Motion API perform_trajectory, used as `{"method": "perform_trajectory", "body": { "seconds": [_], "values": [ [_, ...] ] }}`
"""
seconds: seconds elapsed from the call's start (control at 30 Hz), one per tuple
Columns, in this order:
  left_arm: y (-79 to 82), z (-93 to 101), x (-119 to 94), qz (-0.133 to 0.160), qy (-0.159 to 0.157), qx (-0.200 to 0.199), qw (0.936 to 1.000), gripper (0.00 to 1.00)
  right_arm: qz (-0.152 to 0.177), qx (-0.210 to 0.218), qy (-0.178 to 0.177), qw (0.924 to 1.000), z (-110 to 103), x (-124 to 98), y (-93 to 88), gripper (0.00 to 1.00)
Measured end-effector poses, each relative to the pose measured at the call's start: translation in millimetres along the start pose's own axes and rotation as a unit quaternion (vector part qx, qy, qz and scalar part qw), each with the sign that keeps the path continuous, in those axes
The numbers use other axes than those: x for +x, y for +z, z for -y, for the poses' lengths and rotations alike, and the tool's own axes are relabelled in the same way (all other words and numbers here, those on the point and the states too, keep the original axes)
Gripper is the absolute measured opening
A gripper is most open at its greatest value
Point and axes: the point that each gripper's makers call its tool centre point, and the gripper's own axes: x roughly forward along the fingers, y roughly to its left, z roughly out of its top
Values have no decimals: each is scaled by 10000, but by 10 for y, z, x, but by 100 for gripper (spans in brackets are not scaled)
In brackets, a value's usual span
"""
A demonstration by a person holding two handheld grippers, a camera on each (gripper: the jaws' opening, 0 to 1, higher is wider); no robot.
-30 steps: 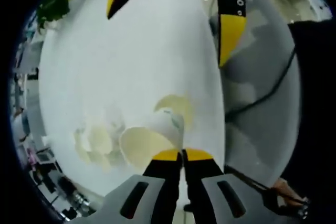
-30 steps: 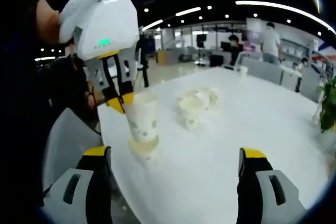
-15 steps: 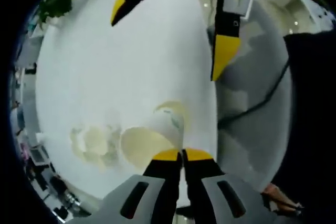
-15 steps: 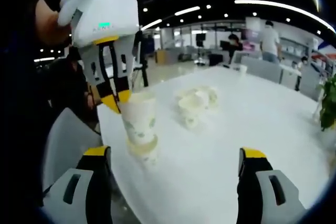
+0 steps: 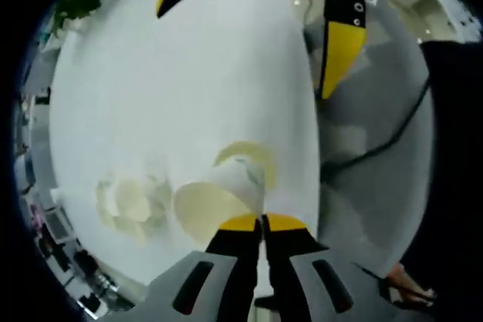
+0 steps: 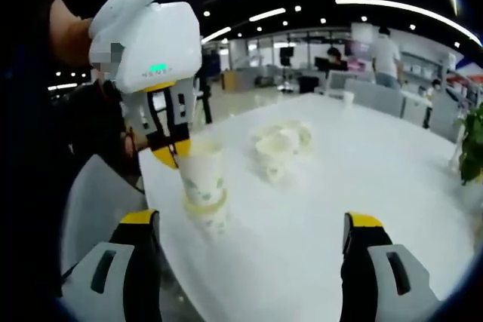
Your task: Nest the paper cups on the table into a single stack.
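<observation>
My left gripper [image 5: 262, 220] is shut on the rim of a white paper cup [image 5: 215, 203] with a green print. That cup [image 6: 201, 177] stands upright with its base inside a second cup [image 6: 208, 215] near the table's corner; my left gripper [image 6: 172, 154] pinches its rim from above. A cluster of several loose cups [image 6: 281, 143] sits farther along the white table [image 6: 362, 186], and the cluster [image 5: 132, 201] lies left of the held cup. My right gripper [image 6: 253, 235] is open, jaws wide apart, nothing between them. In the left gripper view the right gripper [image 5: 253, 20] hangs over the table's far part.
A grey chair [image 6: 94, 201] stands at the table's corner beside the stacked cups. A green plant [image 6: 472, 148] is at the far right edge. People and desks fill the room behind. A black cable [image 5: 377, 141] runs over the floor.
My left gripper swayed slightly and came back, still holding the cup in the lower cup. The right gripper has stayed open and in place.
</observation>
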Motion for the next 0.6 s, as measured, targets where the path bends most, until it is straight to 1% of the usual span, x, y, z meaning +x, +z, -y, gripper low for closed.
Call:
{"method": "perform_trajectory", "body": {
  "seconds": [0.2,0.3,0.4,0.47,0.53,0.6],
  "values": [
    [-55,-50,49,-20,-19,-97,9999,0,-1,-1,-14,10000,21,5,9,100],
    [-90,-111,41,-81,112,-71,9999,0,10,-4,-18,10000,28,4,20,100],
    [-70,-76,35,-6,-9,-144,9999,0,-4,-13,-18,10000,38,11,16,100],
    [-69,-65,44,-9,-15,-129,9999,0,-7,-13,-14,10000,39,13,22,100],
    [-71,-62,78,-30,22,-15,10000,0,-1,-15,-11,10000,39,17,31,100],
    [-71,-58,101,-45,17,-25,10000,0,-4,-22,-10,10000,40,19,35,100]
  ]
}}
